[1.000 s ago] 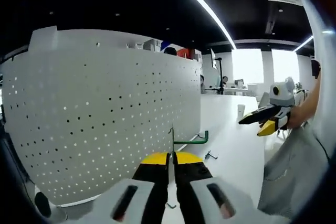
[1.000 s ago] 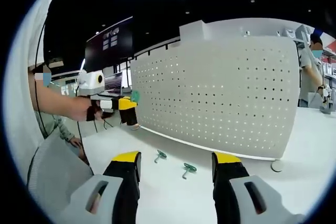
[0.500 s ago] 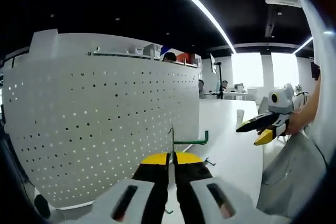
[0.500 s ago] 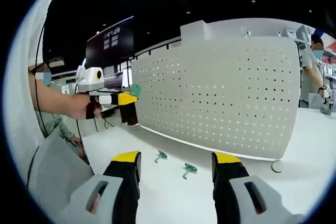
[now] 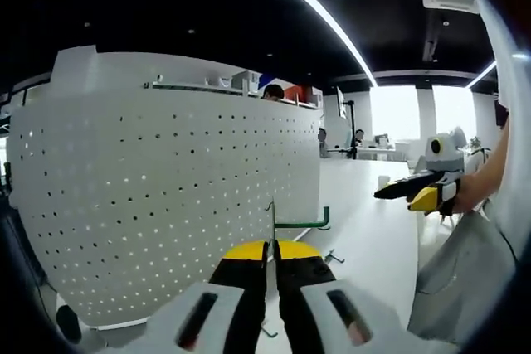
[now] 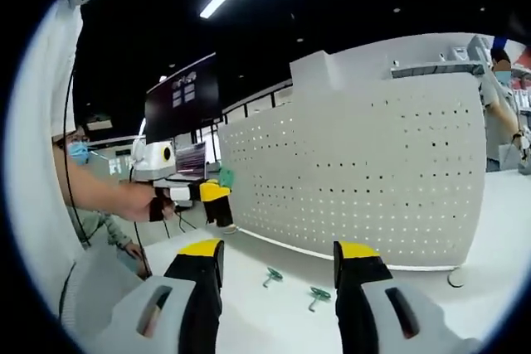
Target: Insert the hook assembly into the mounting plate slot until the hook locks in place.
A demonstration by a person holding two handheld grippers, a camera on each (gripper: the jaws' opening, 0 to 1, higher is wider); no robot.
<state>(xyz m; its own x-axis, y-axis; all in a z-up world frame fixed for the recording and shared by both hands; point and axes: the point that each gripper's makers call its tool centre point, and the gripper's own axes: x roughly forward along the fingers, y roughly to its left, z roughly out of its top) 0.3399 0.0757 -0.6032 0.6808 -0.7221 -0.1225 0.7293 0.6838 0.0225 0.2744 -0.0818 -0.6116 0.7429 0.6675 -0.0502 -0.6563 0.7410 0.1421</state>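
Closed tight, the left gripper (image 5: 271,267) pinches the thin metal stem of a green-tipped wire hook (image 5: 300,223) between its yellow-and-black jaws; the hook's green arm juts sideways just above the jaw tips, right in front of the white perforated mounting plate (image 5: 166,205), close to the plate's near edge. Whether the hook touches the plate cannot be told from the left gripper view. That same view also catches the right gripper (image 5: 419,191) off to the side, held in a person's hand (image 5: 469,192) over the white tabletop (image 5: 365,221), well apart from the plate

From the right gripper view the picture differs: the right gripper (image 6: 278,256) has its jaws spread wide with nothing between them. Beyond them two loose green-tipped hooks (image 6: 273,275) lie on the tabletop (image 6: 265,304), just in front of the plate's lower edge, and the plate (image 6: 373,172) stands upright on a round foot (image 6: 455,278). To the side the left gripper (image 6: 195,192) appears, gripped by a hand (image 6: 137,202), its green hook tip (image 6: 224,177) beside the plate's end
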